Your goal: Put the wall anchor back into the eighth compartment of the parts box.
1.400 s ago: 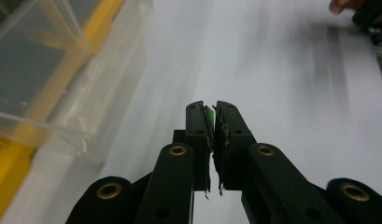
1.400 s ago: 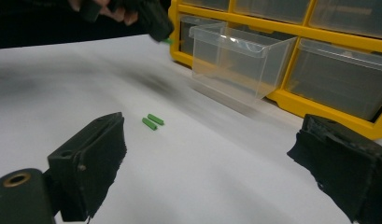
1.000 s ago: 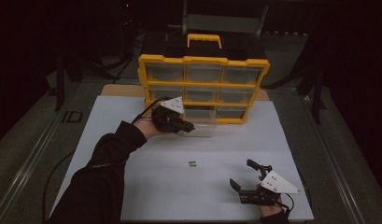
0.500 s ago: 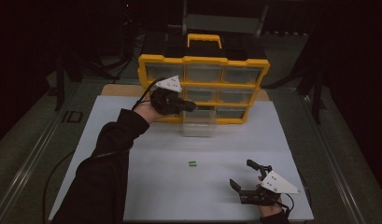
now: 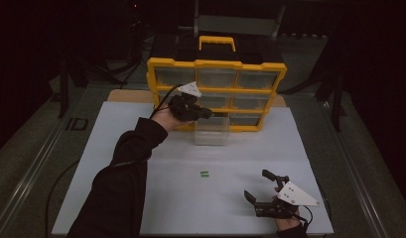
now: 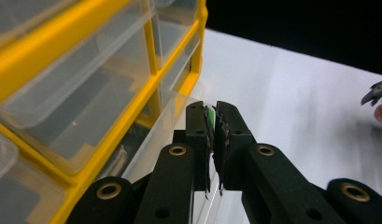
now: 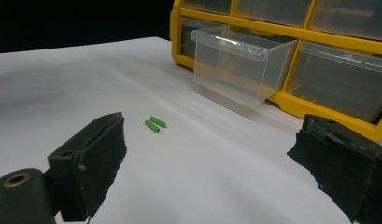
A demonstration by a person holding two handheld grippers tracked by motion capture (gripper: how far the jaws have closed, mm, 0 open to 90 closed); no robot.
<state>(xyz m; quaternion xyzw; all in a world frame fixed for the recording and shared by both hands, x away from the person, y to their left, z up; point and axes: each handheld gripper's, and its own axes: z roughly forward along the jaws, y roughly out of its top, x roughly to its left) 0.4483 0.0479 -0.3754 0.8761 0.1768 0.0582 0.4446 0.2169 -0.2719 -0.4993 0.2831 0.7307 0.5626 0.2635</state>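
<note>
My left gripper (image 5: 211, 114) hovers over a clear drawer (image 5: 211, 132) pulled out of the yellow organizer (image 5: 216, 64). It is shut on a small green piece (image 6: 209, 117), pinched at the jaw tips (image 6: 211, 112) just above the drawer's rim (image 6: 171, 116). Two more green pieces (image 7: 155, 123) lie side by side on the white mat, seen as a green spot (image 5: 204, 174) in the high view. My right gripper (image 5: 255, 184) rests near the mat's front right, open with nothing between its pads (image 7: 97, 154). It faces the green pieces and the drawer (image 7: 235, 60).
The organizer (image 7: 319, 32) stands upright at the back of the white mat (image 5: 116, 163), its other clear drawers closed and a yellow handle (image 5: 217, 40) on top. Metal table rails (image 5: 39, 163) run along both sides. The surroundings are dark.
My left gripper has moved up and to the right, from in front of the organizer's lower left to over the pulled-out drawer, still shut on the green piece. The right gripper has not moved.
</note>
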